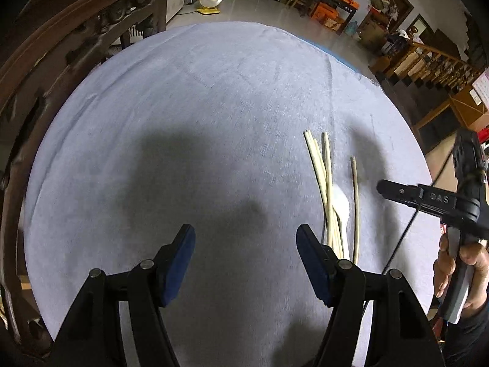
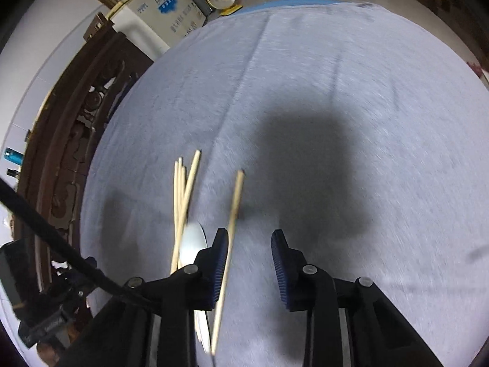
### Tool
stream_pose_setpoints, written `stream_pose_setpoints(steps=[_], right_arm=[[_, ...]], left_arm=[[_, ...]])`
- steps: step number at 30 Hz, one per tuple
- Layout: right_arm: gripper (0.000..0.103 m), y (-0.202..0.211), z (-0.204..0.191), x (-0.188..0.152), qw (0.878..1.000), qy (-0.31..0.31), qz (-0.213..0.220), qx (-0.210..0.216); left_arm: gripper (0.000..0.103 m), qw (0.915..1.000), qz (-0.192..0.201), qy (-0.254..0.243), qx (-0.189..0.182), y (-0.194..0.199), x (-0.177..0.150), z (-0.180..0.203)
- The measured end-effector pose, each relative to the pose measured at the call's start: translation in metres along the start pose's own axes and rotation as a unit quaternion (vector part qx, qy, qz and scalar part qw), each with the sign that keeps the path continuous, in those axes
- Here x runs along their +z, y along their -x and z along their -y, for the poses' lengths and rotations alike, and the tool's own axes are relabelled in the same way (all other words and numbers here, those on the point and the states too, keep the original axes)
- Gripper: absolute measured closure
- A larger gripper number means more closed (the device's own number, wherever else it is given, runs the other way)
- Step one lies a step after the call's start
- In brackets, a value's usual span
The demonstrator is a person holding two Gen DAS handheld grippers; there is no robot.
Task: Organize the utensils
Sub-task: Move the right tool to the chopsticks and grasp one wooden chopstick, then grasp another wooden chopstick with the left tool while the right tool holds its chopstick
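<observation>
**Lining up on the stray chopstick**

On the round table's grey cloth (image 2: 336,107), a bundle of pale wooden chopsticks (image 2: 183,195) overlaps a white plastic spoon (image 1: 341,205). One stray pale chopstick (image 2: 233,214) lies just beside them. The right gripper (image 2: 250,263) hovers, jaws apart and empty, with that stick against its left pad. Centre it before closing. The left gripper (image 1: 246,263) is wide open, empty.

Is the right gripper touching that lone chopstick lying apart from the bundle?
Cannot tell. In the right wrist view the lone chopstick crosses the inner edge of the right gripper finger, but blur hides whether they meet or merely overlap.
</observation>
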State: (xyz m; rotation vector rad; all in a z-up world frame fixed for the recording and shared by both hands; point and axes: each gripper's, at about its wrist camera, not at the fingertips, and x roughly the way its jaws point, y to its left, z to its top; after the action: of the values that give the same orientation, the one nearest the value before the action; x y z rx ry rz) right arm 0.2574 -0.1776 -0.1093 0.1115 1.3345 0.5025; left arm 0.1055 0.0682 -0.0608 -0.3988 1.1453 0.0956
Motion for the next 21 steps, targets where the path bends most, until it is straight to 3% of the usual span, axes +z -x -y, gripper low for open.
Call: stream_pose_setpoints(steps=[9, 13, 21], right_arm=[[0.081, -0.031, -0.018, 0.031, 0.999, 0.0, -0.025, -0.047], [0.093, -0.04, -0.025, 0.041, 0.997, 0.003, -0.032, -0.072], [0.099, -0.048, -0.037, 0.05, 0.994, 0.019, -0.048, -0.093]], left_arm=[[0.034, 0.9999, 0.0, -0.012, 0.0, -0.007, 0.029, 0.009], [0.034, 0.9998, 0.004, -0.018, 0.0, -0.005, 0.04, 0.015], [0.034, 0.999, -0.001, -0.044, 0.008, -0.019, 0.067, 0.044]])
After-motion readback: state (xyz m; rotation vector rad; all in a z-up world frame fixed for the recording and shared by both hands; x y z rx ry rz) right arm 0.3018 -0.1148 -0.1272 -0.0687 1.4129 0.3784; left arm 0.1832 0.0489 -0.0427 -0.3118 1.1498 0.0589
